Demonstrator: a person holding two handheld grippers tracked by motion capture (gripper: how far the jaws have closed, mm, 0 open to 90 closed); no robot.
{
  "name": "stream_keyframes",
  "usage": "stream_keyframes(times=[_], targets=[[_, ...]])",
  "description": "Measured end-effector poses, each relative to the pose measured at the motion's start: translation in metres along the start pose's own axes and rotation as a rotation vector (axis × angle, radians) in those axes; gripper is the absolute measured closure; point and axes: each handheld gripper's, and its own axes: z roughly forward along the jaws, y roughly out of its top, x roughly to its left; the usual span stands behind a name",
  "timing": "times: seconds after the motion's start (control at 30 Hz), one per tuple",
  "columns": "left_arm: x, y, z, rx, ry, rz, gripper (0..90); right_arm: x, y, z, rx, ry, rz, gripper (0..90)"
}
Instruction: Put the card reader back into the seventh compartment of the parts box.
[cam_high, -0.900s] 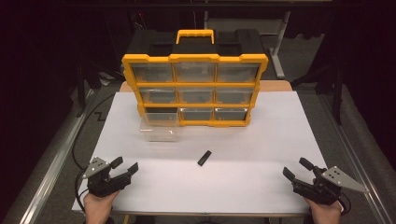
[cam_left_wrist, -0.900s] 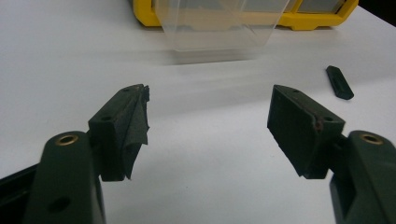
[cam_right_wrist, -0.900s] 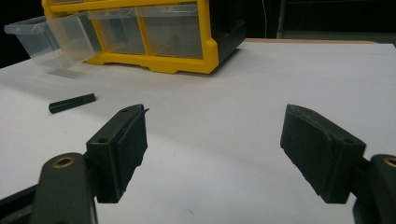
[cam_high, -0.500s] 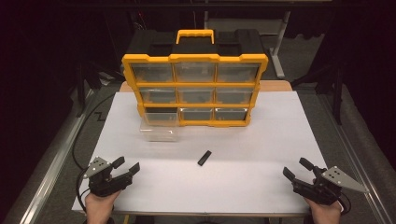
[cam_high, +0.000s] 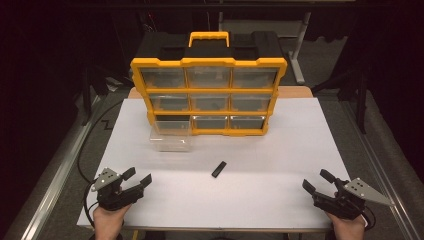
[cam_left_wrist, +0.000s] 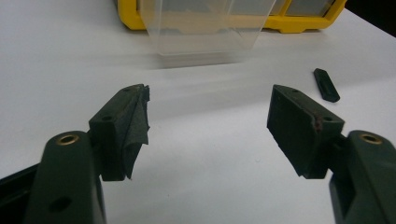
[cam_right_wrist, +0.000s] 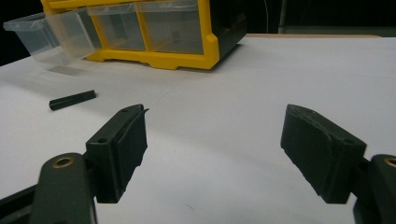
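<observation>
Both tongs rest low at the near edge of the white counter (cam_high: 280, 150) — left tongs (cam_high: 138, 178) spread and empty, right tongs (cam_high: 317, 182) likewise. Between them, farther in, lies a small black bar (cam_high: 218, 169), near the clear drawer (cam_high: 171, 138) pulled from the yellow organizer (cam_high: 209, 62).
</observation>
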Motion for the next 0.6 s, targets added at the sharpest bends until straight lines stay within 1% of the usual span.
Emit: stream_keyframes(times=[0.1, 0.13, 0.23, 0.47, 0.6], targets=[[-0.003, 0.002, 0.002, -0.006, -0.002, 0.006, 30.3, 0.0, 0.0, 0.0, -0.007, 0.006, 0.0, 23.3], [-0.003, 0.002, 0.002, -0.007, -0.003, 0.01, 30.3, 0.0, 0.0, -0.001, -0.01, 0.009, 0.007, 23.3], [-0.005, 0.003, 0.005, -0.006, -0.01, 0.012, 30.4, -0.001, 0.0, -0.001, -0.016, 0.008, 0.011, 23.4], [-0.008, 0.007, 0.009, -0.008, -0.02, 0.026, 30.7, 0.0, 0.0, 0.001, -0.006, 0.013, 0.006, 23.4], [-0.01, 0.009, 0.011, -0.008, -0.025, 0.03, 30.8, 0.0, 0.0, 0.001, -0.01, 0.012, 0.011, 23.4]])
